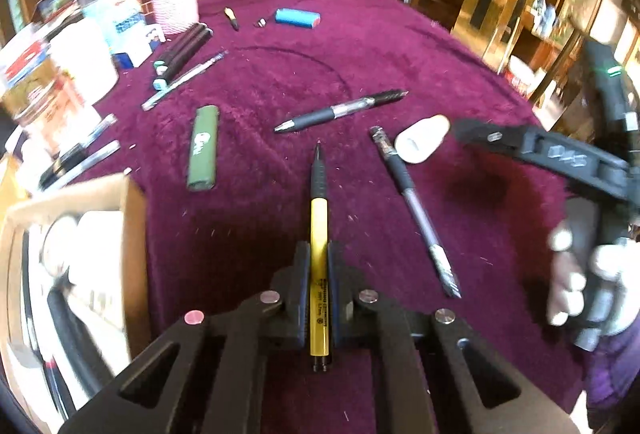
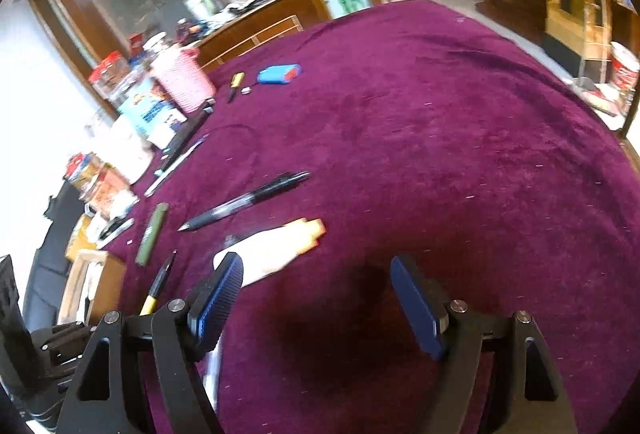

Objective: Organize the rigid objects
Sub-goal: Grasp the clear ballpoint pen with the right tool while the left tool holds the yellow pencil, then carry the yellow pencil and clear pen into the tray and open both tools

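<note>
Left gripper (image 1: 319, 266) is pinching a yellow-and-black pen (image 1: 319, 234) by its barrel, tip pointing forward over the maroon tabletop (image 1: 400, 45). Right gripper (image 2: 316, 298) is hanging spread and empty near a white cap-like piece (image 2: 266, 254). A cardboard box (image 1: 132, 234) at the left is already holding some items. Judged incomplete: a black pen (image 1: 340, 110), a grey pen (image 1: 416, 209), a green lighter (image 1: 204, 147) and a blue lighter (image 1: 297, 17) are lying loose.
</note>
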Action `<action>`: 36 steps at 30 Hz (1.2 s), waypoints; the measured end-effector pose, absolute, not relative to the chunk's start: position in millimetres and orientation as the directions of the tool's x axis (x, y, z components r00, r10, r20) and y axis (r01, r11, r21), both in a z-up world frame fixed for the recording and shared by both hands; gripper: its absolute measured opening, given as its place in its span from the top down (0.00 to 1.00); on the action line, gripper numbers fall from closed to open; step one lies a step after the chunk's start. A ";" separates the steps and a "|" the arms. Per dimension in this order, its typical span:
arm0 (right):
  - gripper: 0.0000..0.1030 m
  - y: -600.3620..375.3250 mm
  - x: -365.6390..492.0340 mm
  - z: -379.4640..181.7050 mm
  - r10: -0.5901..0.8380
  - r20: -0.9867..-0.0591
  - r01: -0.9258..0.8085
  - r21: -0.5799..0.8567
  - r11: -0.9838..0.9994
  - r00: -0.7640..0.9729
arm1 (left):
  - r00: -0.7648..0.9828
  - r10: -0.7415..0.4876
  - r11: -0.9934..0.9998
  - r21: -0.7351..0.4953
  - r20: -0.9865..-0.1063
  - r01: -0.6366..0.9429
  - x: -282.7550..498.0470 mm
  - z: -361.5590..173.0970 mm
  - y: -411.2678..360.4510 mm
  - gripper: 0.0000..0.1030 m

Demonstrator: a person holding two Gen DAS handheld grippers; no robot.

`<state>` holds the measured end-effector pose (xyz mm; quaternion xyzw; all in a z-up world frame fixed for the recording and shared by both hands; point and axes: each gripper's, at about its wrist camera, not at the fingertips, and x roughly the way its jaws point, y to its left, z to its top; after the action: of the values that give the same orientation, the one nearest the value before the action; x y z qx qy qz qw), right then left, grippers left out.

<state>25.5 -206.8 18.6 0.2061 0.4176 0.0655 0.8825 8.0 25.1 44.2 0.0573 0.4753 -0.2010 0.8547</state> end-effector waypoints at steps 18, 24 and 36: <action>0.55 -130.3 24.2 16.1 0.282 -0.790 -0.096 0.275 0.956 0.545 | 0.655 -0.340 0.937 -0.305 -0.675 0.171 -123.3 101.1 174.8 0.92; 0.80 -93.7 26.4 14.9 0.084 -0.822 -0.098 0.034 0.995 0.563 | 0.687 -0.312 0.935 -0.341 -0.657 0.098 -142.5 94.7 216.8 0.92; 0.90 -91.3 -11.9 33.7 0.303 -0.768 -0.146 0.269 0.952 0.565 | 0.703 -0.278 0.911 -0.412 -0.655 -0.024 -154.8 71.0 271.4 0.92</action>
<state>-11.9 -91.3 33.7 0.0876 0.4489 0.1274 0.8801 -154.8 271.4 71.0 -0.1989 0.3789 -0.0705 0.9011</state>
